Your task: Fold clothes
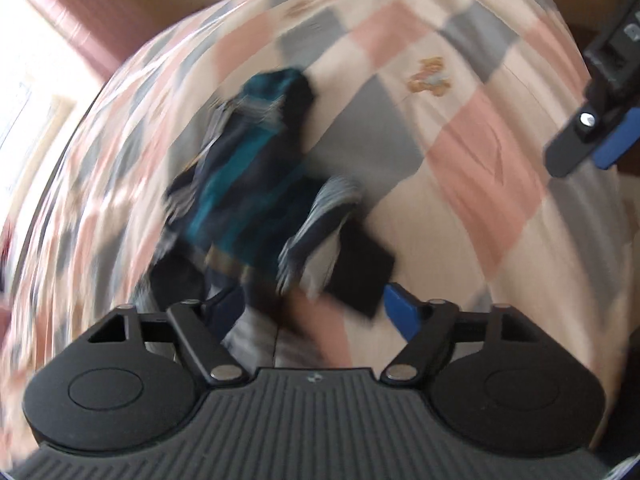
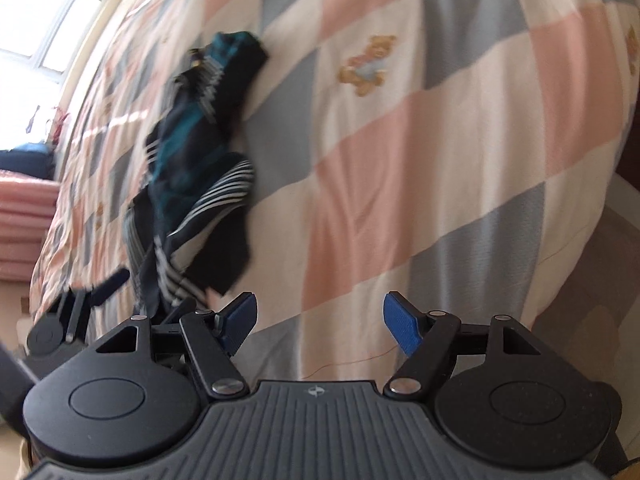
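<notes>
Crumpled dark striped garment point(image 2: 200, 168) on checked quilt point(image 2: 420, 160), beyond open-fingered right hand-held gripper point(image 2: 320, 322).

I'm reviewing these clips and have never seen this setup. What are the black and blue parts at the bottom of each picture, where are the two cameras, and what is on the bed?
Each picture comes from a fisheye camera on a hand-held gripper that a person carries, looking forward along its two blue-padded fingers. The first is the left hand-held gripper, the second the right hand-held gripper; the black parts at the bottom are their bodies. Both stand open, and the right one holds nothing. The left one's fingers sit at the near edge of a crumpled garment, dark with teal and white stripes; blur hides whether they touch it. The garment lies unfolded on a checked quilt with teddy bear prints. The right gripper also shows at the right edge of the left view, over the quilt.
</notes>
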`<state>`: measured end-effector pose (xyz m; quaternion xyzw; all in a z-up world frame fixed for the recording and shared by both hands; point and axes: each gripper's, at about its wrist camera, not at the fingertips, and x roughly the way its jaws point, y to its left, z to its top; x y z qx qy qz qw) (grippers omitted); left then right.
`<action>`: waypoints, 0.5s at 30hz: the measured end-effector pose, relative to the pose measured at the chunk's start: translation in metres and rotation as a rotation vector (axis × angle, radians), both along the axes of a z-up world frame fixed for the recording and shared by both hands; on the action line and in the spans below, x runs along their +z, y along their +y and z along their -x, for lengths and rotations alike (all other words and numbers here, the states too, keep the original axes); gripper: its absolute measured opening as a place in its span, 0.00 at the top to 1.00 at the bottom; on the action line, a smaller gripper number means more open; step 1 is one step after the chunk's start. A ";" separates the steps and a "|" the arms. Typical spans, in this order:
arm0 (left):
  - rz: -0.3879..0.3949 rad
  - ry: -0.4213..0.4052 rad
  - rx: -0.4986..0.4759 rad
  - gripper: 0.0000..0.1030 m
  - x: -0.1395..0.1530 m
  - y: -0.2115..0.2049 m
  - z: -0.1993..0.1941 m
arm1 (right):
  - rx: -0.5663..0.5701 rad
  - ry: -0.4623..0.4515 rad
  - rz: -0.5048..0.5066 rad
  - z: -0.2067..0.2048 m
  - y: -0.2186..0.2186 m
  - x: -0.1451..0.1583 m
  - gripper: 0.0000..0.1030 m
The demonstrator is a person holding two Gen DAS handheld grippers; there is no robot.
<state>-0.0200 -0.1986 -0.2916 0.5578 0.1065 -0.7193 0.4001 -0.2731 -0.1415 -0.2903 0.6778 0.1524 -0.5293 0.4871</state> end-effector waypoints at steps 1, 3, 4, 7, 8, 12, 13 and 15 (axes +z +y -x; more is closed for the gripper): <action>0.004 -0.015 -0.034 0.22 -0.012 -0.007 0.008 | -0.015 -0.002 -0.013 0.004 0.000 -0.009 0.30; 0.012 -0.046 -0.103 0.55 -0.035 -0.021 0.024 | -0.038 -0.010 -0.042 0.010 -0.002 -0.024 0.30; 0.016 -0.061 -0.138 0.82 -0.046 -0.028 0.032 | -0.046 -0.018 -0.058 0.011 -0.004 -0.031 0.30; 0.012 0.028 -0.105 0.88 -0.035 -0.060 0.020 | -0.048 -0.042 -0.079 0.012 -0.010 -0.043 0.30; 0.042 0.051 -0.064 0.88 -0.016 -0.073 0.005 | -0.044 -0.048 -0.080 0.011 -0.013 -0.045 0.30; 0.200 0.058 0.185 0.88 0.064 -0.141 -0.080 | -0.025 -0.079 -0.061 0.009 -0.033 -0.051 0.30; 0.248 0.029 0.257 0.88 0.081 -0.160 -0.105 | -0.018 -0.086 -0.052 0.008 -0.039 -0.052 0.29; 0.305 -0.071 0.390 0.88 0.098 -0.196 -0.153 | 0.002 -0.097 -0.031 0.005 -0.054 -0.055 0.29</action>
